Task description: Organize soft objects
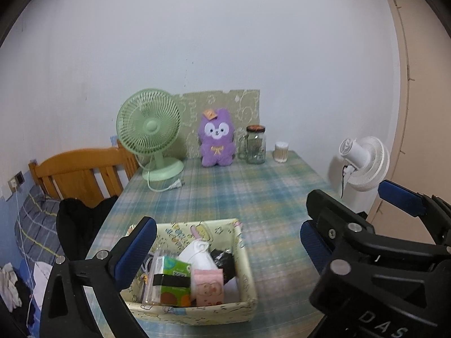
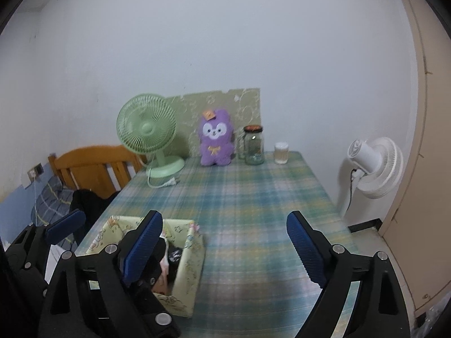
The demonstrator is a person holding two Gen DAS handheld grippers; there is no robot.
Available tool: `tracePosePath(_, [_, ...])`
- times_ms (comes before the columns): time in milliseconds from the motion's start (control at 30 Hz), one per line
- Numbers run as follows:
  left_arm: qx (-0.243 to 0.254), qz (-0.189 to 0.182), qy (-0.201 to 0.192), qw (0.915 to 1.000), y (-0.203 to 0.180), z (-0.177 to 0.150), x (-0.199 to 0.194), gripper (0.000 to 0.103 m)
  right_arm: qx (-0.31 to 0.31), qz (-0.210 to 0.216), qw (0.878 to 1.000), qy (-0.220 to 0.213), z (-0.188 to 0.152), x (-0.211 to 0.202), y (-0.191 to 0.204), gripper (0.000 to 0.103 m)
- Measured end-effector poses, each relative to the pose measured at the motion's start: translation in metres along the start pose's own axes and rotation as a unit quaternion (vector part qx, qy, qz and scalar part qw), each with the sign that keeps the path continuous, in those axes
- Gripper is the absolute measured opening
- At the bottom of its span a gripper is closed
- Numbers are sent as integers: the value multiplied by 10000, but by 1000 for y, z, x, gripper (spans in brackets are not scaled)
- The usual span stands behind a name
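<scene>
Both grippers hover above the near end of the table (image 2: 253,197), fingers spread wide, nothing held. The left gripper (image 1: 225,248) hangs over the fabric basket (image 1: 242,239) at the near left corner; the right gripper (image 2: 225,248) sits just beside it, over bare plaid cloth.

Progress, as a judgement: mostly done. The basket already holds a white cloth bundle (image 1: 197,253), a black item (image 1: 224,257), a green packet (image 1: 174,281) and a pink packet (image 1: 208,287). The purple plush toy (image 1: 217,140) stands upright at the far edge, between the green fan (image 1: 149,129) and the glass jar (image 1: 255,145) (likely the one soft thing left to bring over).

View differences: the left wrist camera looks down into the basket and shows its contents plainly; in the right wrist view a finger and the left gripper's body cover most of the interior. The right view shows more open tabletop and the white fan (image 2: 372,166) off the table's right edge in full.
</scene>
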State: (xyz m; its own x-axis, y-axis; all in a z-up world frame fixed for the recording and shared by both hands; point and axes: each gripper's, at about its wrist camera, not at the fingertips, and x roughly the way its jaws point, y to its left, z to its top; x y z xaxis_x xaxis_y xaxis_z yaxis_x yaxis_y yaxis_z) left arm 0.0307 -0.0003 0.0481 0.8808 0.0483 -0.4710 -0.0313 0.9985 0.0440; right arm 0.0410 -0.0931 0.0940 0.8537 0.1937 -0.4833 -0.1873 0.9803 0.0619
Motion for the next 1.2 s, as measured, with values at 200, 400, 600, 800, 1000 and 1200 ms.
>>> tracePosePath(200, [26, -24, -138, 9999, -16, 7, -14, 103, -51, -116, 9997, -226, 6, -22, -18, 96])
tracePosePath(400, [-54, 28, -268, 9996, -19, 11, -27, 103, -4, -233, 9988, -421, 9, -41, -35, 100])
tracePosePath(600, [-96, 95, -387, 9992, -20, 11, -38, 103, 74, -306, 9980, -555, 9, -54, -47, 102])
tracePosePath(800, [-167, 126, -396, 9990, -19, 9, -42, 103, 132, -368, 9975, -582, 7, -62, -53, 102])
tracePosePath(1000, [-213, 189, -427, 9987, -17, 8, -45, 103, 130, -390, 9974, -596, 6, -64, -54, 102])
tracePosePath(1200, [-260, 204, -438, 9985, -12, 8, -46, 103, 137, -375, 9974, -594, 6, -64, -54, 102])
